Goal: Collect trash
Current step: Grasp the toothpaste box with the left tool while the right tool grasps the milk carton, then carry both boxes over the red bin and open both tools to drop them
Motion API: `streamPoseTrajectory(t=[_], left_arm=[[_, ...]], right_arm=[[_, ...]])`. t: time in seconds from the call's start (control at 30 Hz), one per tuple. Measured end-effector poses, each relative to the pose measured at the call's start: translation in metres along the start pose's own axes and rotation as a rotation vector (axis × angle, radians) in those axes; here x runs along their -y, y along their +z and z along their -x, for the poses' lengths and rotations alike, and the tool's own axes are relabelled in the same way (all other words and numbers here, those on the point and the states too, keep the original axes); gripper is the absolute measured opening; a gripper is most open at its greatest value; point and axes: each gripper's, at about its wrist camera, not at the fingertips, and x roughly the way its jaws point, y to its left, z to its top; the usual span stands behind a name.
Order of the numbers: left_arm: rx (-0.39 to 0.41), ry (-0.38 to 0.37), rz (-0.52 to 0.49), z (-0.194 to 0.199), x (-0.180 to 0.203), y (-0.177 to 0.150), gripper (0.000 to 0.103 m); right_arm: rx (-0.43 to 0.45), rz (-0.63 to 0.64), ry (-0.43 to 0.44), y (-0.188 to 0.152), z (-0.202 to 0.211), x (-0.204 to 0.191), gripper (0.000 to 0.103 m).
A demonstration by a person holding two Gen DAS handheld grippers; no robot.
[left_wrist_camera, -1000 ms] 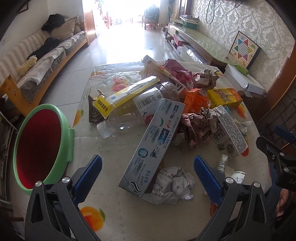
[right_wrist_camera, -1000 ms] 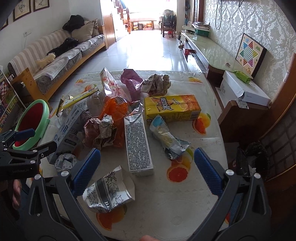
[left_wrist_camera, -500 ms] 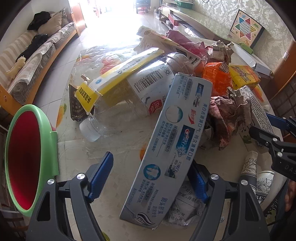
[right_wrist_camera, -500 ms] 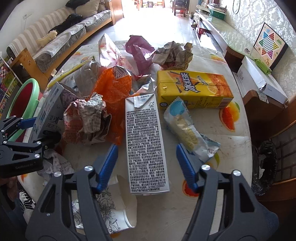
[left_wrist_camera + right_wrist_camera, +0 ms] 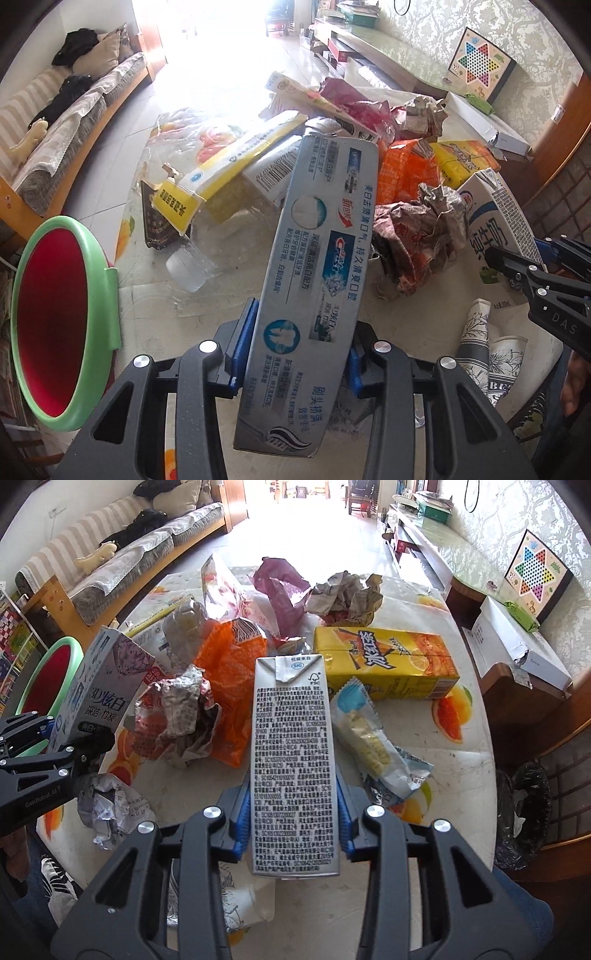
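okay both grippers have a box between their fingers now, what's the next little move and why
Probably finish the squeeze, then lift. The left gripper is closing around the toothpaste box and the right gripper around the milk carton, pads at their sides. The green bin stands open at the left.

glossy cardboard toothpaste box (image 5: 317,266); matt paperboard milk carton (image 5: 293,760).

Left gripper (image 5: 299,354): wide open a second ago, now closing, blue pads against both sides of the toothpaste box (image 5: 317,266).
Toothpaste box: flat on the table (image 5: 147,306) before, far end now tilted up.
Right gripper (image 5: 293,819): wide open before, now closing, pads on the grey milk carton (image 5: 291,753).
Both grippers: lower and nearer the litter than before.
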Motion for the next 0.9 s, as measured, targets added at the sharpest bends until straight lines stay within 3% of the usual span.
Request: streamPoseTrajectory(t=[0.43,0.9], left_arm=[[0.178,0.000,0.100,0.089,-0.021,-0.011,0.038],[0.297,0.069,0.252,0.145,-0.097,-0.036,0.038]], right_arm=[[0.173,0.029,-0.006,0.009,0.084,-0.021,0.036],[0.254,0.144,0.060,0.031,0.119,-0.110,0.036]])
